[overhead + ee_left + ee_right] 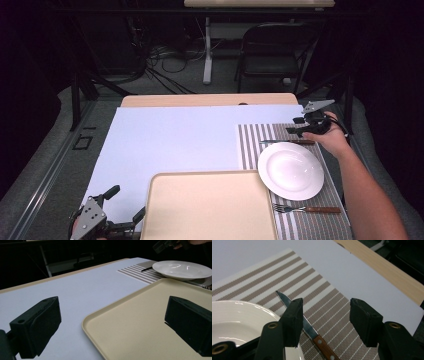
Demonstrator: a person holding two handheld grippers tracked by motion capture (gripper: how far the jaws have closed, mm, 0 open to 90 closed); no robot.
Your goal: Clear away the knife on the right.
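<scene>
At the lower left, my left gripper (125, 203) is open beside the beige tray (210, 205). In the left gripper view one jaw hangs over the white table cover and the other over the tray (140, 322), with nothing between them. My right gripper (296, 126) hovers at the far end of the striped placemat (250, 145), open, just above a wooden-handled knife (287, 142). In the right gripper view the knife (310, 331) runs under the left jaw, its serrated tip pointing away. The jaws do not touch it. A white plate (291, 170) sits beside the knife.
A fork (307, 209) with a wooden handle lies on the placemat, on the near side of the plate. The white cover (175, 135) spreads over the table's left and middle. The table's wooden far edge (210, 100) borders a drop to the floor, where a chair (272, 50) stands.
</scene>
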